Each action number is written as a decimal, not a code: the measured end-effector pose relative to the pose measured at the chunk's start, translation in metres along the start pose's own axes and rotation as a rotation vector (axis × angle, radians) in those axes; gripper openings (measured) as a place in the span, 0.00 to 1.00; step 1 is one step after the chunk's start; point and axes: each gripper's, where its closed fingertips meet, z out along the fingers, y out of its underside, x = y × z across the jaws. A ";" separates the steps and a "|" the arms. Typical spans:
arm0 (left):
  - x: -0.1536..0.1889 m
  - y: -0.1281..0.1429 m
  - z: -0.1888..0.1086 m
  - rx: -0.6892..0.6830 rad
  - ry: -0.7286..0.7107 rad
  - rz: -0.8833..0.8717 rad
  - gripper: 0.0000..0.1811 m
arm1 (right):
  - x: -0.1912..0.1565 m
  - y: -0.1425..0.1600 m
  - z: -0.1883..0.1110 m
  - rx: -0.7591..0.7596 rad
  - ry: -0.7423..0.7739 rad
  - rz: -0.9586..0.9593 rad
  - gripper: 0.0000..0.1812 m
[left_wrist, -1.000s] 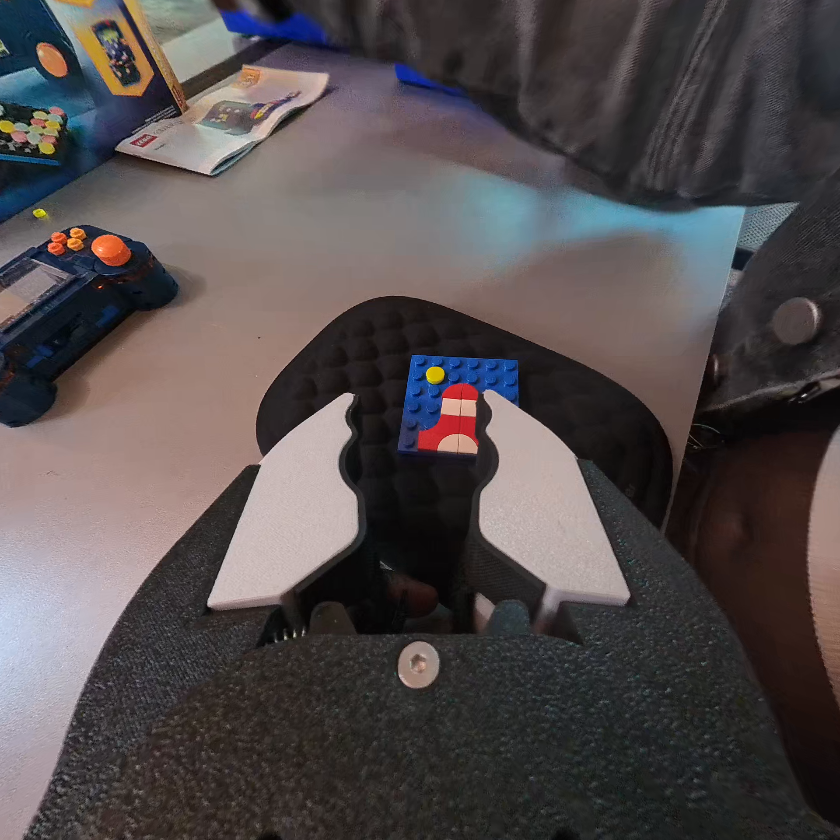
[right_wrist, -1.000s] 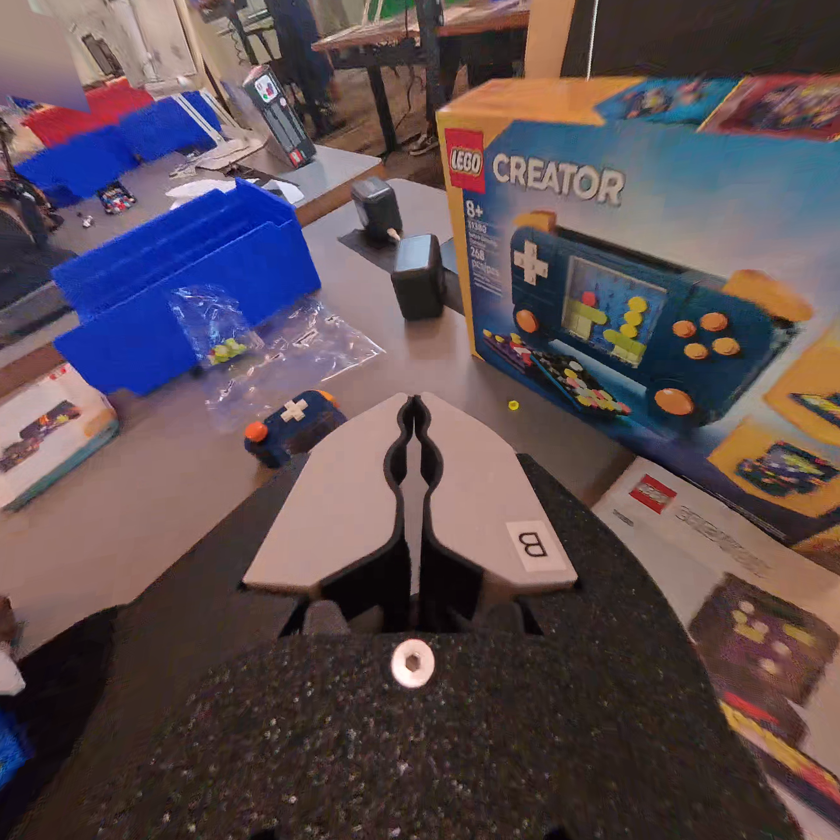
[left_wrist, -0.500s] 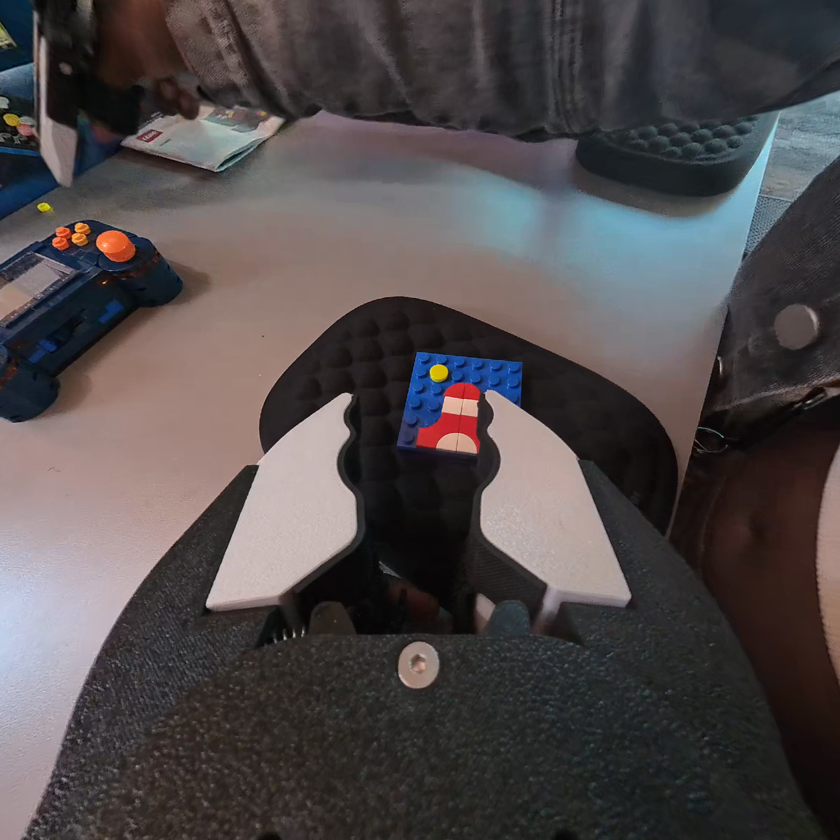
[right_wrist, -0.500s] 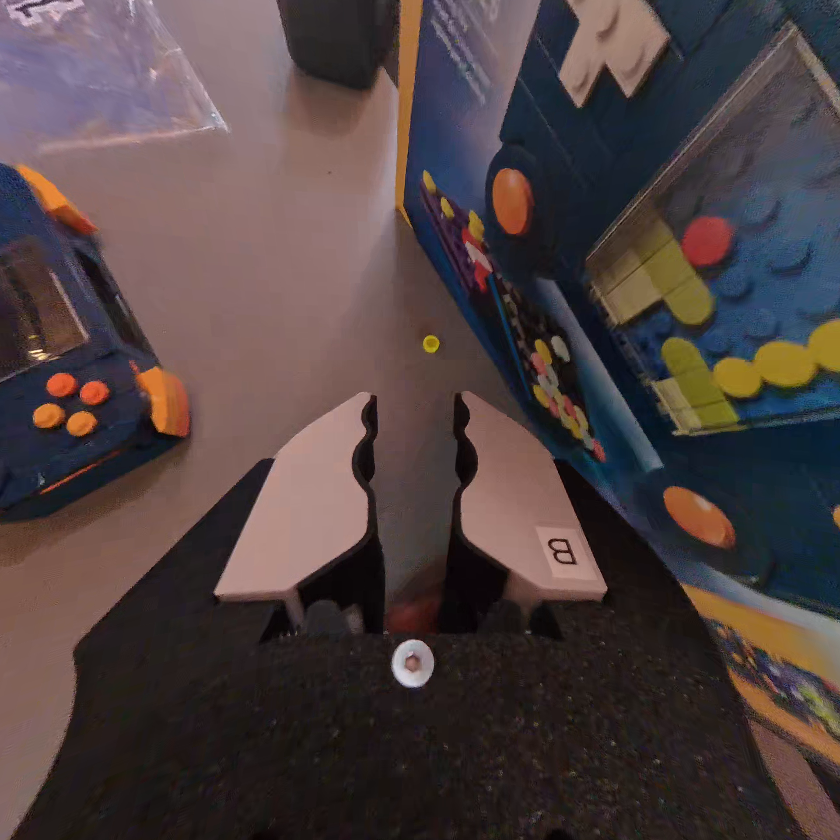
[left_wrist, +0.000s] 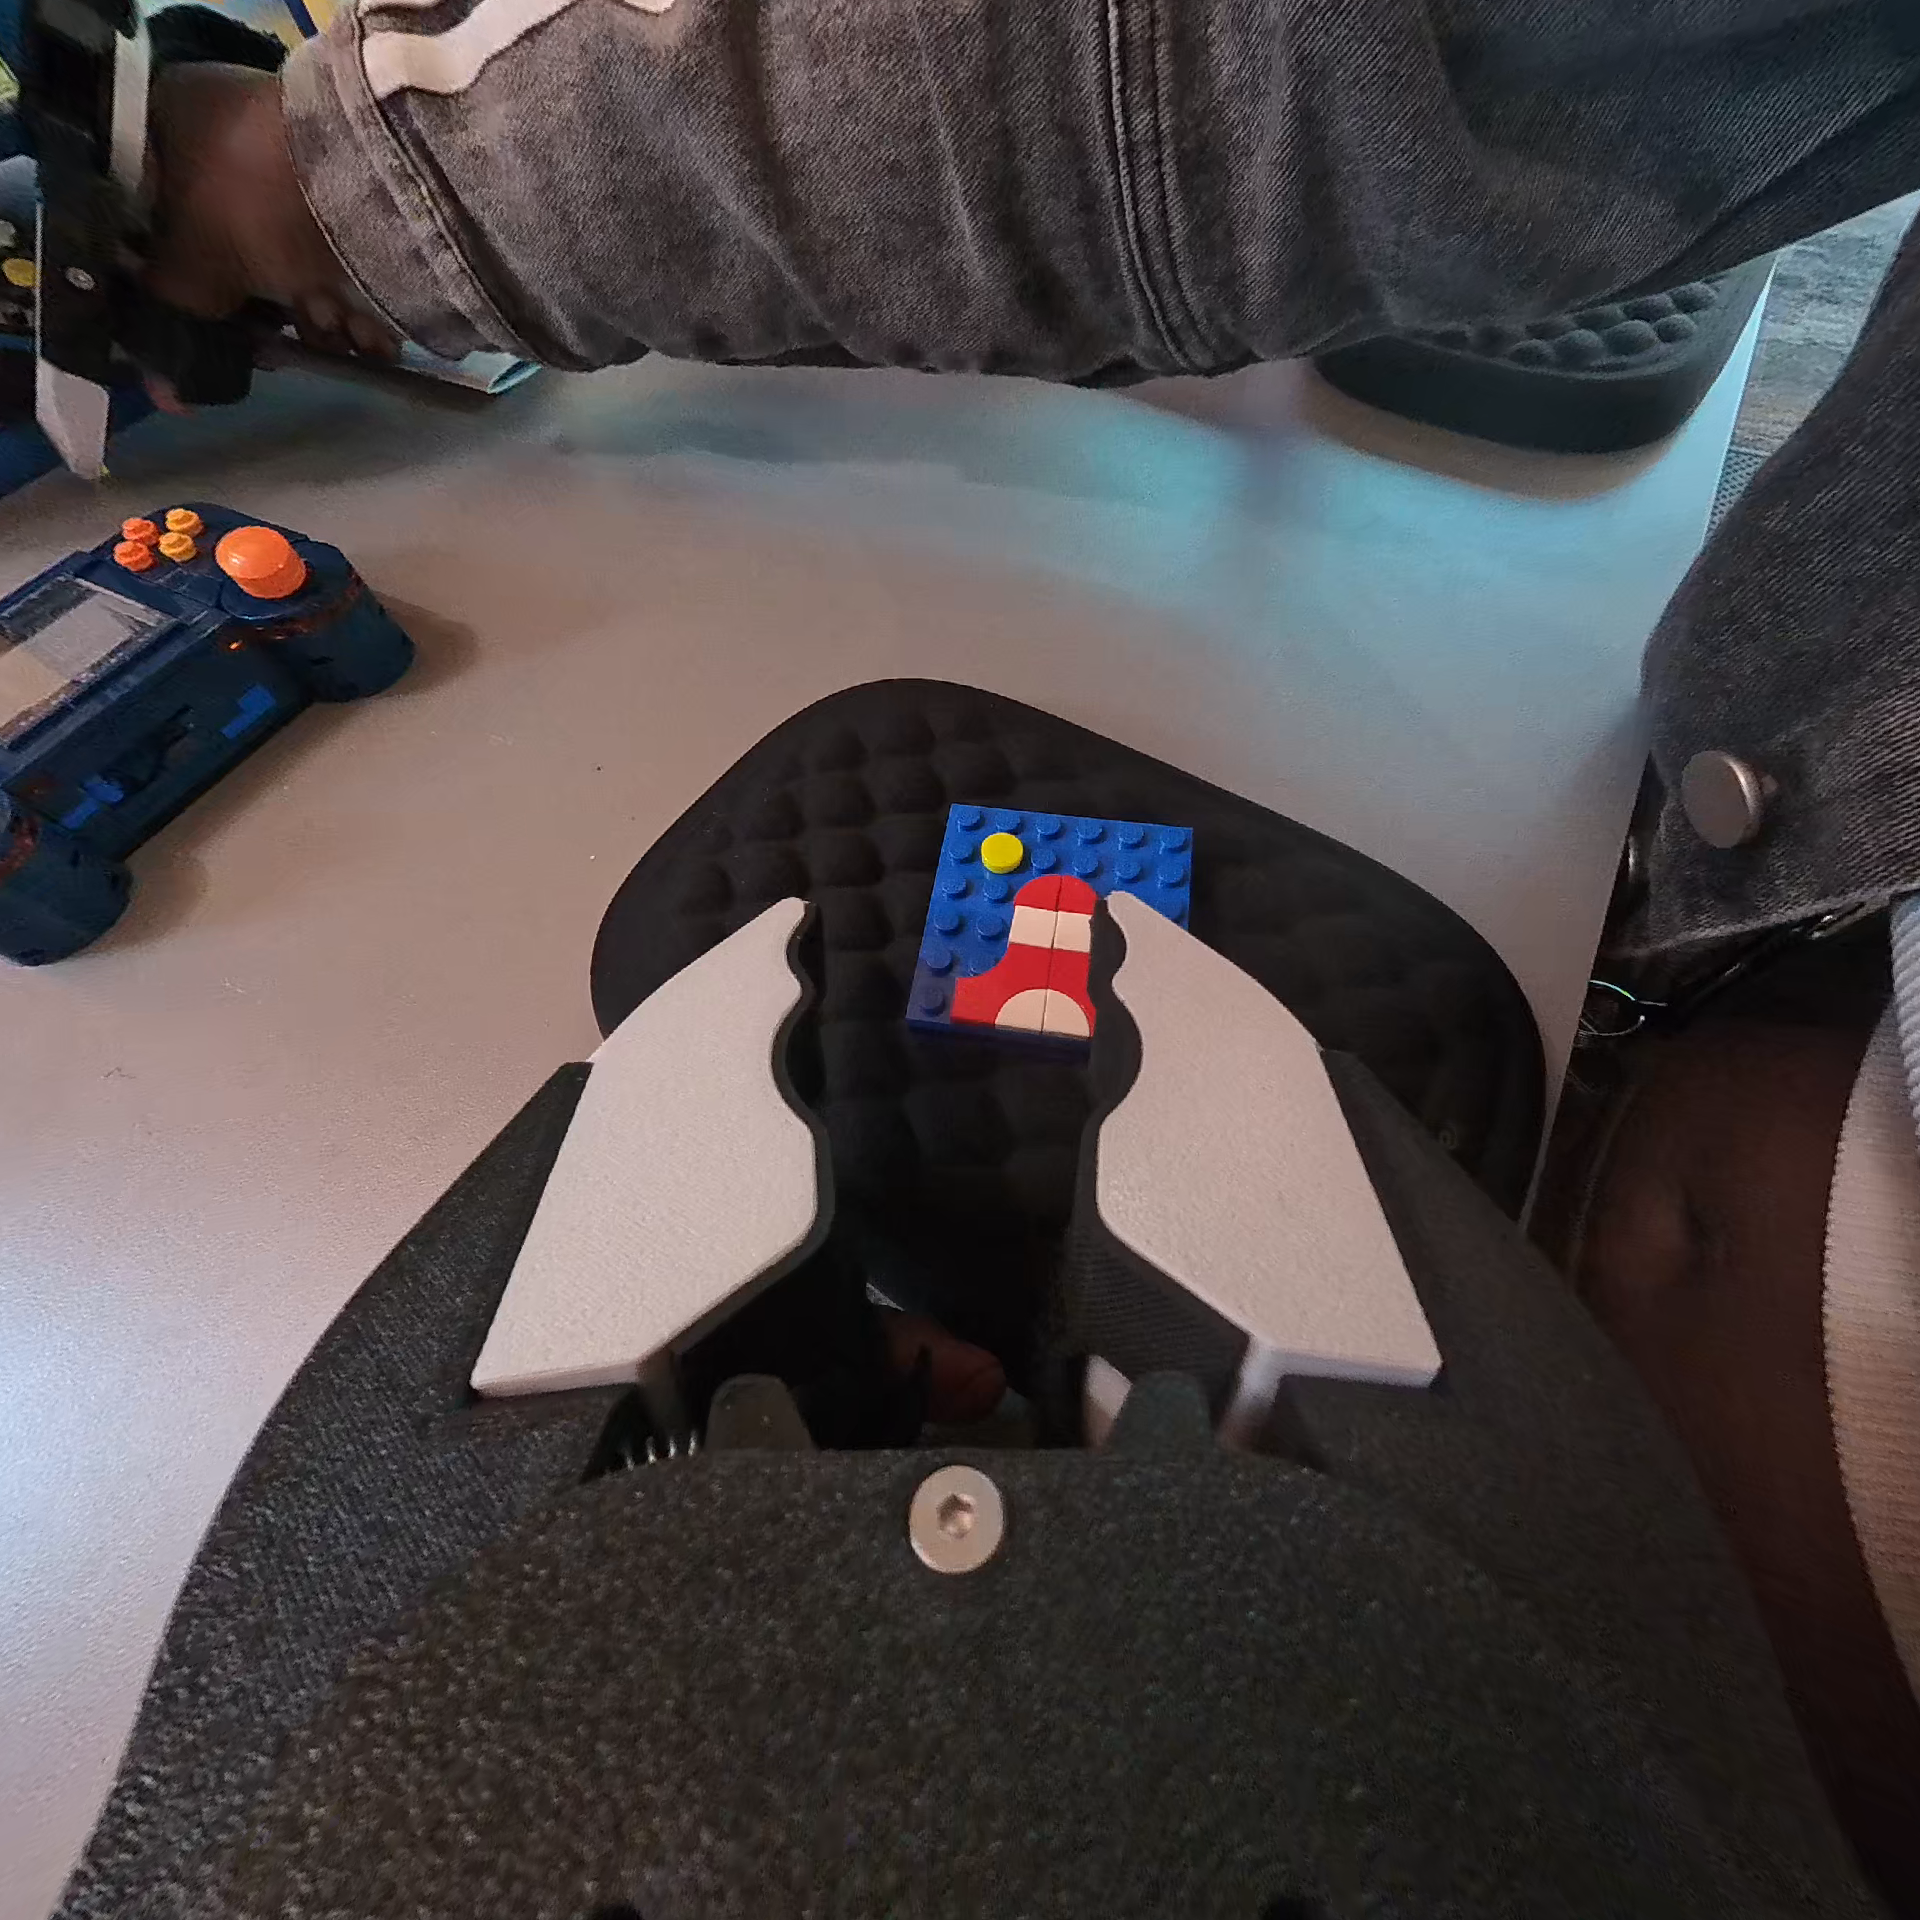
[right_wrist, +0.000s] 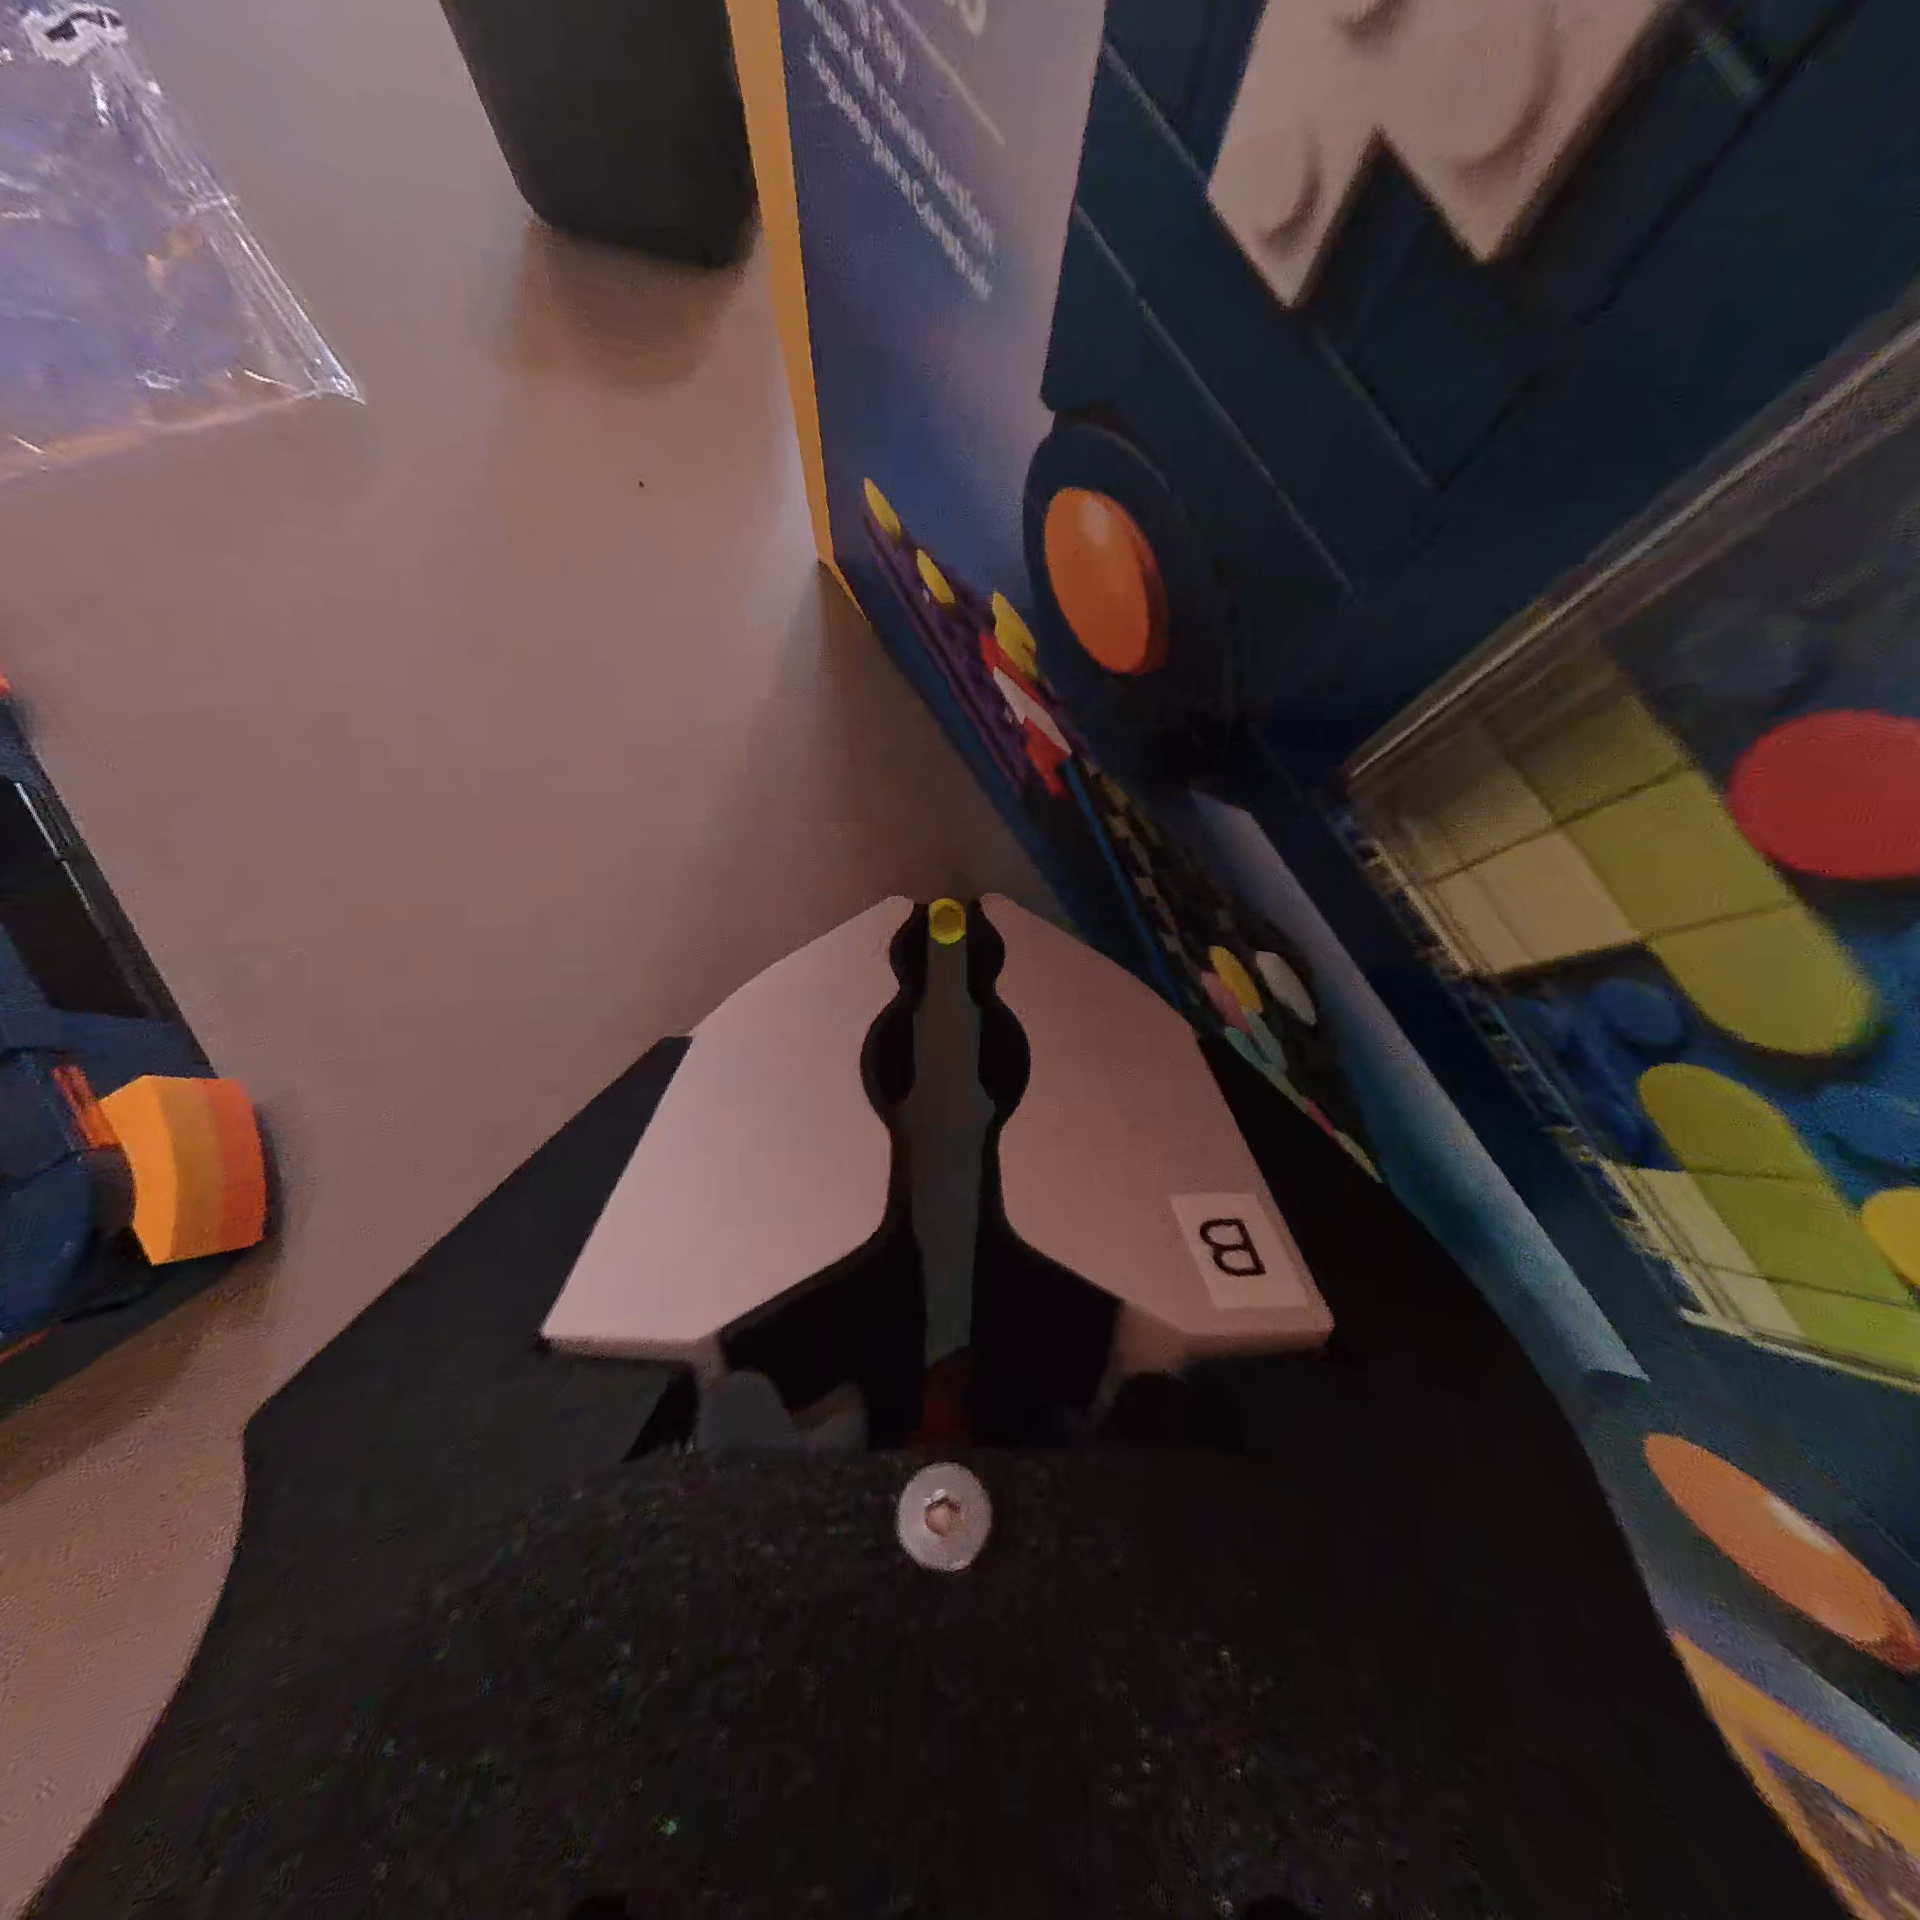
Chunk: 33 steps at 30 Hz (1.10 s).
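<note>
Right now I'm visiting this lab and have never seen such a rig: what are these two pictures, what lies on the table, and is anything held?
There is no robot. A person holds a gripper in each hand, and each gripper carries a camera looking along its jaws. One picture is from the left gripper, whose jaws are open above a black dimpled pad. On the pad lies a blue brick plate bearing red and white tiles and a yellow stud. Further left on the grey table lies a dark blue brick game console, and the person's sleeve crosses above. The other picture is from the right gripper, whose jaws appear closed on a small yellow round piece, down at the table beside a printed toy box.
</note>
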 end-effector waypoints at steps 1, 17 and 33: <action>0.000 0.000 0.000 0.000 0.000 0.000 0.27 | 0.000 0.000 0.000 0.003 -0.005 0.004 0.04; -0.001 0.000 0.000 0.001 -0.012 0.005 0.28 | -0.102 -0.025 -0.306 0.428 0.136 -0.027 0.03; -0.001 -0.001 0.000 0.006 -0.029 0.024 0.28 | -0.021 0.255 -0.406 -0.064 0.347 0.427 0.32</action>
